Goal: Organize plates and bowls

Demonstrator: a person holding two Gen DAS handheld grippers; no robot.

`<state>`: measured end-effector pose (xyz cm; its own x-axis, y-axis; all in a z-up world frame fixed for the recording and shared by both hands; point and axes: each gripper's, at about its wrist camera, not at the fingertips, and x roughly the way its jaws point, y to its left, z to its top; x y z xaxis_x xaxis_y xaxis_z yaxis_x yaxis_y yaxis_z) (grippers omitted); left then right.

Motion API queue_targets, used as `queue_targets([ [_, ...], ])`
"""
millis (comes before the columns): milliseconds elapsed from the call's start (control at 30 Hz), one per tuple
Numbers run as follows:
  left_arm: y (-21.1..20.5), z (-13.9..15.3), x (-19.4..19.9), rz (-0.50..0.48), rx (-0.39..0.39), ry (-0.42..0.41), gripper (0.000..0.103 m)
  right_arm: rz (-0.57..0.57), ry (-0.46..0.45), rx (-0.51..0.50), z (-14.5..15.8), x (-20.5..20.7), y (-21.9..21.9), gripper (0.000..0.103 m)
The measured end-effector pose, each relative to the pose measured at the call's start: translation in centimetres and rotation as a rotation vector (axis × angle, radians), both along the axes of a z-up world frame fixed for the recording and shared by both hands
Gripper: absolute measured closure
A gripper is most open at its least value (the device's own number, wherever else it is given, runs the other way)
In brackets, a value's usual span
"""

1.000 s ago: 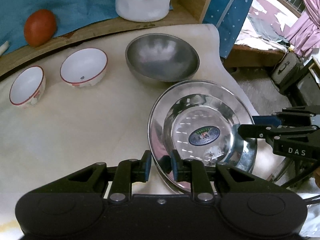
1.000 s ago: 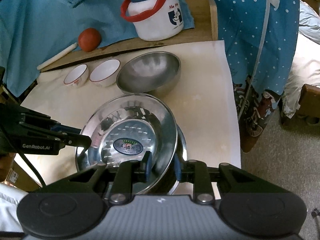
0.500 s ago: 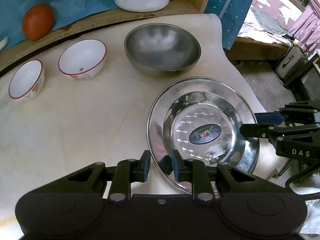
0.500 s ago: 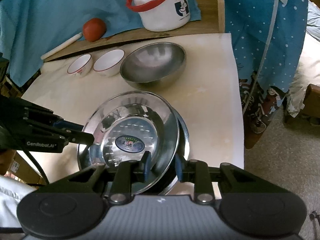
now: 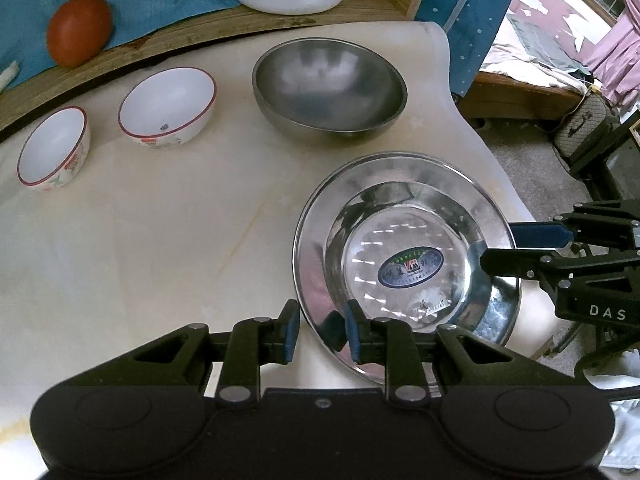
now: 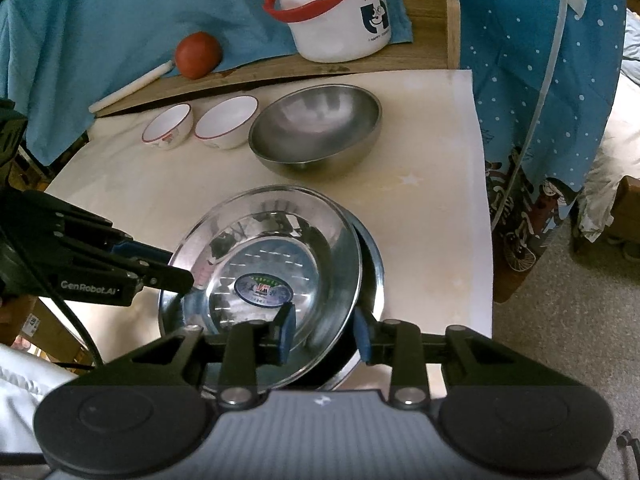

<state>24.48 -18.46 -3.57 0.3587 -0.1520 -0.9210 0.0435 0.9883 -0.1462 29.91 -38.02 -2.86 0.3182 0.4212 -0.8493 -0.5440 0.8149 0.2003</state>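
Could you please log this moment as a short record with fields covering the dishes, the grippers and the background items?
surface: cream-topped table
stacked: steel plate on a second steel plate, not centred on it
steel bowl: upright, empty, beyond the plates
white bowls: two red-rimmed, and, side by side, empty
left gripper: jaws just opened, plate rim between them
right gripper: jaws just opened, astride the rim
ledge: white jug, red ball

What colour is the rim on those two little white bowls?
Red, a thin line round the lip of each small white bowl, clearest in the left wrist view.
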Motion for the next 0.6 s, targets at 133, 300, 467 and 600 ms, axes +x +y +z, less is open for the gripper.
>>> queue_targets([
  [133, 0.0, 0.3, -0.1, 0.005, 0.004, -0.015, 0.064, 0.005, -0.010, 0.007, 0.2, -0.1, 0.0, 0.055],
  [300, 0.2, 0.5, -0.3, 0.019, 0.008, -0.025, 0.057, 0.001, -0.025, 0.013, 0.5, -0.1, -0.2, 0.051],
  [467, 0.8, 0.8, -0.5, 0.045, 0.013, -0.039, 0.044, -0.001, -0.031, 0.019, 0.5, -0.2, -0.1, 0.041],
  [600, 1.8, 1.4, -0.6, 0.088, 0.023, -0.065, 0.029, -0.016, -0.046, 0.030, 0.7, -0.1, -0.2, 0.027],
])
